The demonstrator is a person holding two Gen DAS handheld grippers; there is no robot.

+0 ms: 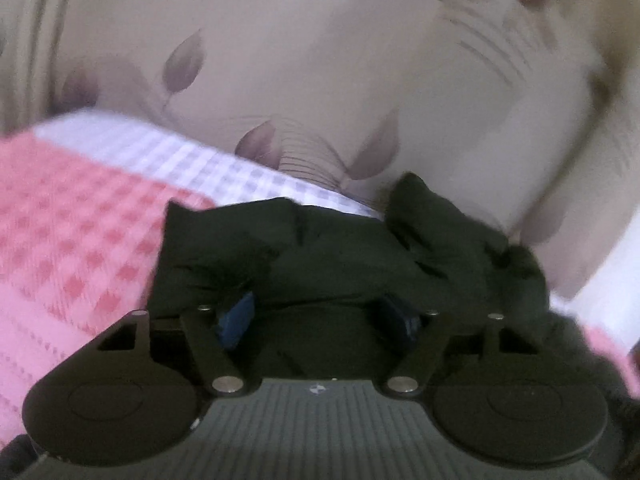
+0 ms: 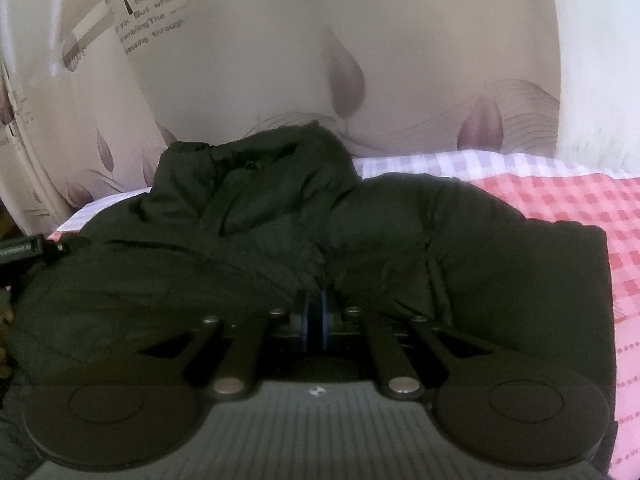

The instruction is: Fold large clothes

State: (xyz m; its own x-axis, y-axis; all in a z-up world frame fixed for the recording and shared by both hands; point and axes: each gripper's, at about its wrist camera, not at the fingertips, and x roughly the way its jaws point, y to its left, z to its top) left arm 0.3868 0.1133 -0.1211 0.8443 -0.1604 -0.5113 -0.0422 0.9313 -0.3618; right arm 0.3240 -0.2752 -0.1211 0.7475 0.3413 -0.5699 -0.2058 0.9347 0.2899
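Note:
A dark puffy jacket [image 2: 360, 248] lies on a pink and white checked bed cover [image 2: 580, 208], its hood [image 2: 256, 176] bunched at the far side. My right gripper [image 2: 314, 312] has its blue pads together, pinching a fold of the jacket at its near edge. In the left wrist view the jacket [image 1: 320, 252] is bunched up over my left gripper [image 1: 320, 320]. Its blue pads stand wide apart with dark cloth draped between and over them. That view is blurred.
A beige wall with purple leaf print [image 2: 348, 76] rises right behind the bed; it also shows in the left wrist view [image 1: 280, 60]. The checked cover [image 1: 72, 240] spreads to the left of the jacket there. A dark object [image 2: 24, 248] sits at the left edge.

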